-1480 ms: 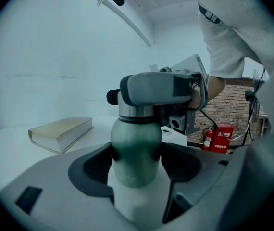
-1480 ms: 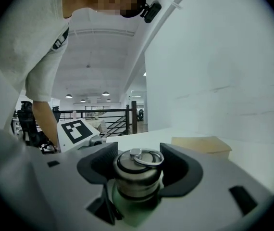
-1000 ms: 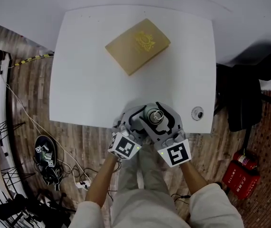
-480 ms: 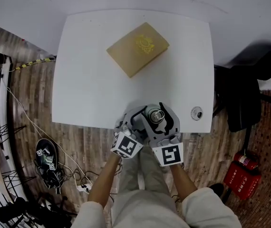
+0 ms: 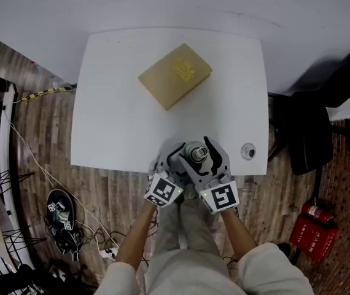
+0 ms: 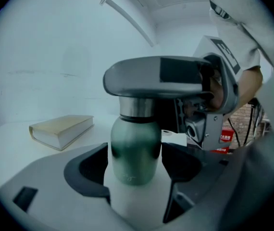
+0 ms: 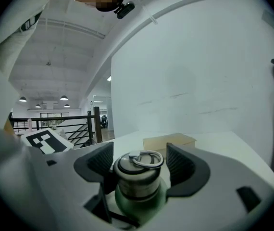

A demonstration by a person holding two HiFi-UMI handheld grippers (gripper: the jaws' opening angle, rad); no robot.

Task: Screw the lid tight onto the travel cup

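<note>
A green travel cup [image 6: 134, 148] with a steel neck stands at the near edge of the white table [image 5: 120, 115]. My left gripper [image 6: 134, 166] is shut on its body, a dark pad on either side. The steel lid [image 7: 138, 173], with a wire ring on top, sits on the cup. My right gripper [image 7: 139, 161] straddles the lid from above and its jaws are opening, with a gap at the right pad [image 7: 181, 161]. From the head view, the cup's top [image 5: 194, 152] shows between the left gripper [image 5: 176, 160] and the right gripper [image 5: 207, 157].
A tan book [image 5: 175, 75] lies at the table's far middle. A small round cable grommet [image 5: 247, 151] sits in the table's near right corner. A black chair [image 5: 313, 128] stands right of the table, and a red extinguisher [image 5: 311, 224] is on the wooden floor.
My right gripper has swung a little to the left round the lid, its marker cube turning with it. The cup and the left gripper have stayed in place.
</note>
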